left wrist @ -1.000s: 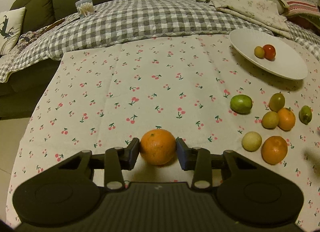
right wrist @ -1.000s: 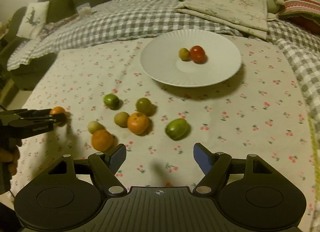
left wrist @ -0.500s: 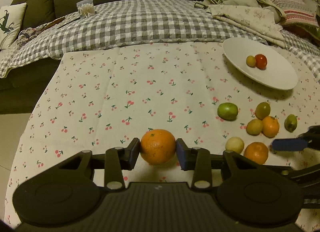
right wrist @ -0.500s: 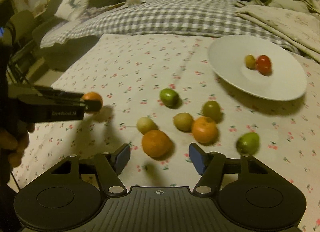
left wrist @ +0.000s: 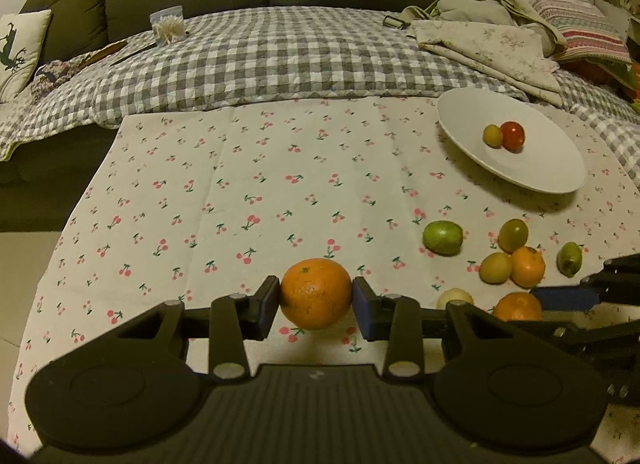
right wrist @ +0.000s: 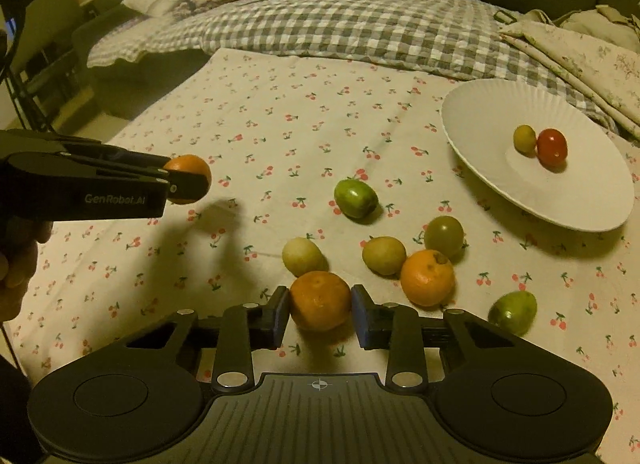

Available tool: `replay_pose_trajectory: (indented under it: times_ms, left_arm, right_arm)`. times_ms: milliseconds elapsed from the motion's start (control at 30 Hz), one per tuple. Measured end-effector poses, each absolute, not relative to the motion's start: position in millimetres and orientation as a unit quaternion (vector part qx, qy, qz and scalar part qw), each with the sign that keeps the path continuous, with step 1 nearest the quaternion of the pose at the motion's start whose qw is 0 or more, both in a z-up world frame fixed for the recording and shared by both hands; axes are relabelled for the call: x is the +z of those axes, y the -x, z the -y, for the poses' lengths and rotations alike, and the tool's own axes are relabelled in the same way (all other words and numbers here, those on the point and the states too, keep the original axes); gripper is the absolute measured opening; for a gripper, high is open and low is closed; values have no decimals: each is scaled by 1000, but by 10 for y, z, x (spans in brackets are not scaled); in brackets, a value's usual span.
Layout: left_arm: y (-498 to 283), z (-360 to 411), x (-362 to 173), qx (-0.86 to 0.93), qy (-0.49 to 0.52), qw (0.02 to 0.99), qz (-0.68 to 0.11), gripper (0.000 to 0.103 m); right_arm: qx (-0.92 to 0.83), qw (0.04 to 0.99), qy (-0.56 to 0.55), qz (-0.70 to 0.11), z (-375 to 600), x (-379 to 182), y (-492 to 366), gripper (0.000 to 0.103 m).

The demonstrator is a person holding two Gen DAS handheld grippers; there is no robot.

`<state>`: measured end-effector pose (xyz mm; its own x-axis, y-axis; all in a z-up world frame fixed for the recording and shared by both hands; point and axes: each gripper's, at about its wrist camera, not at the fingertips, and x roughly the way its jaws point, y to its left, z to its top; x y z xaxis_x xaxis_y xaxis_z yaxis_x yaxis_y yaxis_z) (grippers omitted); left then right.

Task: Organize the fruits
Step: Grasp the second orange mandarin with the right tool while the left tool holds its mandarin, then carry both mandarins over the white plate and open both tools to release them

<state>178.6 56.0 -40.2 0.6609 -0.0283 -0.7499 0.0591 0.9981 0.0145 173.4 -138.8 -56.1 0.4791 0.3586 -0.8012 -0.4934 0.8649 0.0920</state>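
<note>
Right wrist view showed the right gripper closed to the width of a mandarin at the near edge of the fruit cluster, both pads flanking it and seemingly touching, the fruit resting on the cherry-print cloth. The white plate, holding a red tomato and a small yellow-green fruit, lay ahead and to the right of that gripper, well apart, with a second orange and several green fruits between. The left gripper was clamped on a larger orange, held above the cloth and farther from the plate than the right one. So the right hand looked better placed for the next delivery.

Half a second earlier the right jaws had stood wide open short of the mandarin; since then they had advanced and closed around it. The left gripper's grip was unchanged, the orange raised slightly.
</note>
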Motion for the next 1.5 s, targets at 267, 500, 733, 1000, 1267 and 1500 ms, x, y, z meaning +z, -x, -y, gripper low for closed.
replay_pose_trajectory:
  times_ms: [267,500,733,1000,1267,1500]
  left_arm:
    - [-1856,-441,-345,-38,-17,916,-398,38]
    - [-1979,-171,-205,-66,-10,921,-383,38]
    - [-2208,250,-154,-100,-23,922,-374,38]
    - [-2559,757,-197,-145,-45,923,-354,38]
    - [-2862,1095,-315,-177,-76,920,-342,38]
    - [-3029,1149,-491,-187,-92,913,-350,38]
  right_arm:
    - [218,871,48,-439,1724,-354,-1821,32]
    - [180,882,28,-436,2133,-245,-1932,32]
    - [129,897,-6,-422,2670,-96,-2154,32]
    - [99,905,-33,-413,3043,-61,-2364,32]
    - [90,908,-29,-408,3146,-131,-2691,32]
    - [109,905,-42,-408,3049,-250,-2970,32]
